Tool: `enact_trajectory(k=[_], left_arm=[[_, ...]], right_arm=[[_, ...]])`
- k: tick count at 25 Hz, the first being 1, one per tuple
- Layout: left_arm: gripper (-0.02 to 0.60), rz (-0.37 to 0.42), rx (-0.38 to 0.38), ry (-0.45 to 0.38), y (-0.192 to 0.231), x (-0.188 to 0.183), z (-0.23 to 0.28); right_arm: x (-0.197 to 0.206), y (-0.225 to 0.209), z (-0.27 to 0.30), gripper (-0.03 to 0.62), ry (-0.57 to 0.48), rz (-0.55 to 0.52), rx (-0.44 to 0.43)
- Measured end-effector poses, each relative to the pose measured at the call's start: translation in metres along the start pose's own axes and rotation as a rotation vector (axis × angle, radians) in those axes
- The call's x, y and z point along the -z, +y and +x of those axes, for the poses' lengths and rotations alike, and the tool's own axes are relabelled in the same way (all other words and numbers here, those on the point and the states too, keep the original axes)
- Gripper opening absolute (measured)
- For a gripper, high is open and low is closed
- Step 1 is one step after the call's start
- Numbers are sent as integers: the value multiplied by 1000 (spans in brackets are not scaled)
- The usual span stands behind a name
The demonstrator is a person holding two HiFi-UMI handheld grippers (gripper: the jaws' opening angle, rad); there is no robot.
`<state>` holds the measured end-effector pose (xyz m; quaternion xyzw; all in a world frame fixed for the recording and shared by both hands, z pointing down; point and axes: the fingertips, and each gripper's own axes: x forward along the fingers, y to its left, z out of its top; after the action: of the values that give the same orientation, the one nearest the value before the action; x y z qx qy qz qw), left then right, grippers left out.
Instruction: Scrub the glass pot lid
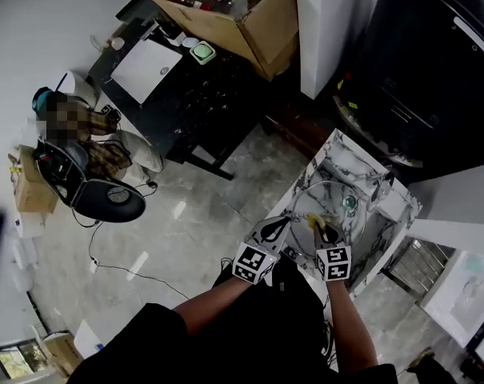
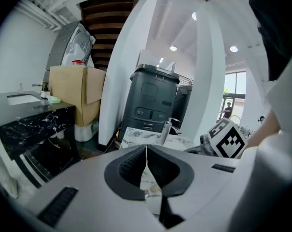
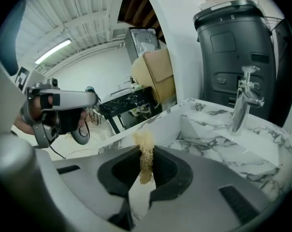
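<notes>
The right gripper is clamped on a tan scrubbing sponge, whose frayed end sticks out just past the jaw tips. The left gripper, close beside it on the person's left, has its jaws pressed together with nothing visible between them. Both are held over the near edge of the marble sink, pointing forward and down into the basin.

Just ahead of the sponge, the glass pot lid appears to lie flat in the basin. From the head view it reads as a faint round rim with a small greenish knob toward the far side. It is clear glass over veined marble, so its outline is hard to follow. In the right gripper view only a thin arc of it shows, beyond the jaw tips. The tap stands further out, at the back of the basin and to the right of the right gripper.

As a judgement, the task looks to be at its start. The scrubber is in hand and aimed at the lid, but no view clearly shows the sponge touching the glass, and the left gripper is not steadying the lid. No suds or water can be made out, so the scrubbing itself seems to be left to do
</notes>
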<state>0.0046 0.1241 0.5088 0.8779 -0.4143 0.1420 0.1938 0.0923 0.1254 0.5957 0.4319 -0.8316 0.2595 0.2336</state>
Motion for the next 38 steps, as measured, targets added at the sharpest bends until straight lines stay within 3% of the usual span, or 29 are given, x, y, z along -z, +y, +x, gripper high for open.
enact_trajectory(k=[13, 17, 23, 38], left_arm=[[21, -47, -44, 53, 16, 23, 38], [21, -37, -56, 75, 22, 30, 45], [21, -39, -24, 84, 24, 33, 48], [21, -65, -32, 99, 27, 36, 57]], right_arm=[[70, 5, 83, 58, 246, -56, -126], [87, 4, 97, 58, 304, -91, -126], [91, -6, 108, 58, 322, -83, -83], [78, -37, 126, 58, 305, -66, -17]])
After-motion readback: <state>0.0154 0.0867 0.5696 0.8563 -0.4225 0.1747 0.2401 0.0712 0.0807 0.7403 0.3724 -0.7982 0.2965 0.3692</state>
